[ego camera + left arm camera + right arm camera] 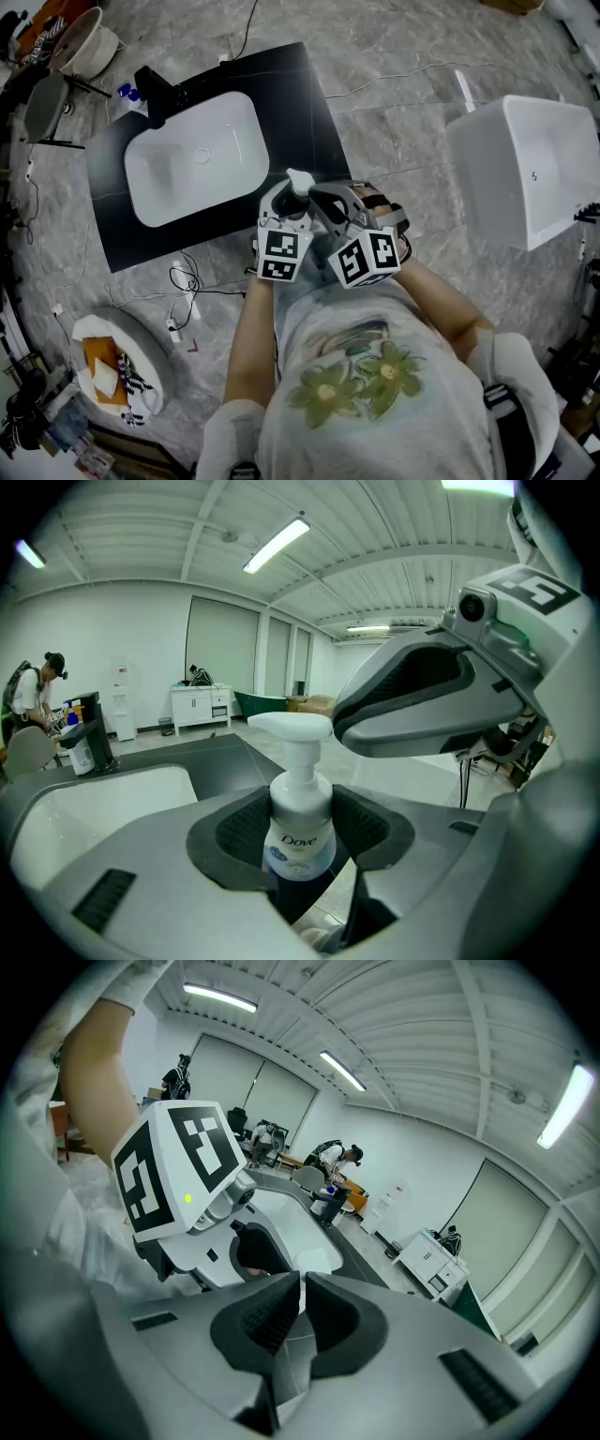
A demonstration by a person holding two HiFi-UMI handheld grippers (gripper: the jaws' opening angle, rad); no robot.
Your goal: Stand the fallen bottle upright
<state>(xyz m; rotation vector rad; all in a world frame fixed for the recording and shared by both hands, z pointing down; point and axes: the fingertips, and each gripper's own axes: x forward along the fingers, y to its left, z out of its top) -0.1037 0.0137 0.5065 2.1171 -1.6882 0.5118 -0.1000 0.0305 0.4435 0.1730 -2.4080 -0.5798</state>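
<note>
The head view looks steeply down from above onto the sink (pixel 192 164) at moderate range. The left gripper view looks along its jaws, close on the bottle (pixel 300 841), with the sink (pixel 84 813) at left. The right gripper view faces a nearby marker cube (pixel 173 1171), with the same sink (pixel 286 1222) beyond.

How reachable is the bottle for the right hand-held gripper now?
Probably not: the left hand-held gripper is clamped on the bottle, and the right hand-held gripper is shut. Only the pump head stands free.

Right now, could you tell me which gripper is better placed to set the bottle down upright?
Left: the left gripper grips the pump bottle upright between its jaws; the right gripper is shut and empty.
</note>
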